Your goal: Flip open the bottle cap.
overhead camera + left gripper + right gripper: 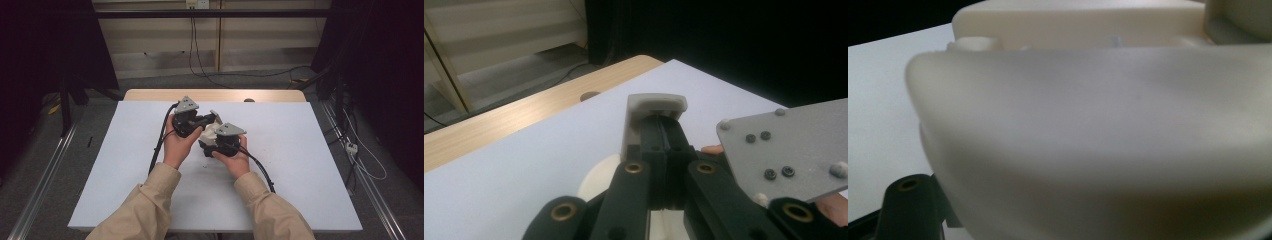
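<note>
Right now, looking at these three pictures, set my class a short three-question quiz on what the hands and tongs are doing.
1. True or false: the left tongs are closed on an edge of the cream plastic part.
2. What covers the table? A) white sheet B) green cloth C) newspaper
3. What fills most of the right gripper view?

Key:
1. True.
2. A, the white sheet.
3. The cream plastic part, very close up.

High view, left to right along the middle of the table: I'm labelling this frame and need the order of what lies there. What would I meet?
Left cable → left tongs → cream plastic part → right tongs → right cable → bare white table top.
</note>
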